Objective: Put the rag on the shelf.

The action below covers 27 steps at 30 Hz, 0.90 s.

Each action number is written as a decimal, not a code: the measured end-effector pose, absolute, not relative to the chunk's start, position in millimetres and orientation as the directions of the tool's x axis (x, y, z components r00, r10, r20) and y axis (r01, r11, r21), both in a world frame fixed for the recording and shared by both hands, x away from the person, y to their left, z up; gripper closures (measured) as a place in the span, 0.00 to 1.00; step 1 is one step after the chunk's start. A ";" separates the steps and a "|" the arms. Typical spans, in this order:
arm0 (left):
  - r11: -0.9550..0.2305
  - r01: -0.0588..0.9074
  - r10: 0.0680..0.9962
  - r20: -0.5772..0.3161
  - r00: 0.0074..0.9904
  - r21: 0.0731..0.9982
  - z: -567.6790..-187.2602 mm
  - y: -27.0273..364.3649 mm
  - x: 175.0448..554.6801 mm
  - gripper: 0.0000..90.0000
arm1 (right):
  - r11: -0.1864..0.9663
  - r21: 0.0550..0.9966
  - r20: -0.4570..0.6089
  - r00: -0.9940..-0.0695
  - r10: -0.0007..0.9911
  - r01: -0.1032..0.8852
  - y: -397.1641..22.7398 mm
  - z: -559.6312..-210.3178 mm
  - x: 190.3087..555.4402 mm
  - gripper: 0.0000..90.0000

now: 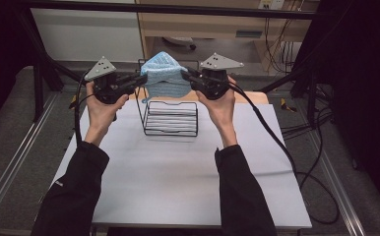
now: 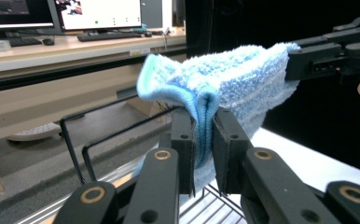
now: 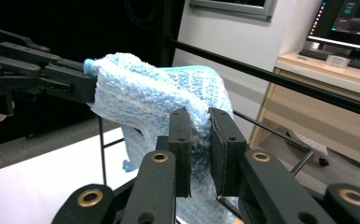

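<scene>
A light blue terry towel [image 1: 163, 73] hangs stretched between my two grippers, above the back of a black wire rack [image 1: 171, 119] on the white table [image 1: 178, 167]. My left gripper [image 1: 143, 78] is shut on the towel's left edge; in the left gripper view the cloth [image 2: 225, 84] is pinched between its jaws [image 2: 204, 154]. From the other side my right gripper [image 1: 184, 73] is shut on the towel's right edge, and the right gripper view shows the cloth [image 3: 145, 102] clamped between the pads [image 3: 200, 149]. The towel's lower part drapes behind the rack's upright wire frame.
The wire rack stands at the table's far middle, with a wooden board [image 1: 257, 96] behind it. Black frame bars [image 1: 168, 9] cross above the back. Cables [image 1: 296, 162] trail off the table's right side. A desk with monitors [image 2: 99, 14] stands beyond.
</scene>
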<state>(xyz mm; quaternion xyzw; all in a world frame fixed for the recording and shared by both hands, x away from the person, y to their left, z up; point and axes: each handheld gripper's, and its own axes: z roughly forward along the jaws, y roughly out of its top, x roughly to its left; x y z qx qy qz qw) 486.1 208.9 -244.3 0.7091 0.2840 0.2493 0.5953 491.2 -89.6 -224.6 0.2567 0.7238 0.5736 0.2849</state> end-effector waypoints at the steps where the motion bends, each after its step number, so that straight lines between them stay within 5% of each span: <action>1: -0.129 0.108 0.698 0.013 0.716 0.986 -245.5 209.1 485.4 0.88 | 0.209 0.977 -0.119 -0.707 0.697 0.041 -89.8 -225.7 490.3 0.89; 27: -0.093 0.099 0.756 0.006 0.655 0.991 -180.3 200.1 478.4 0.80 | 0.272 0.962 -0.176 -0.740 0.649 0.009 -87.6 -238.0 476.6 0.90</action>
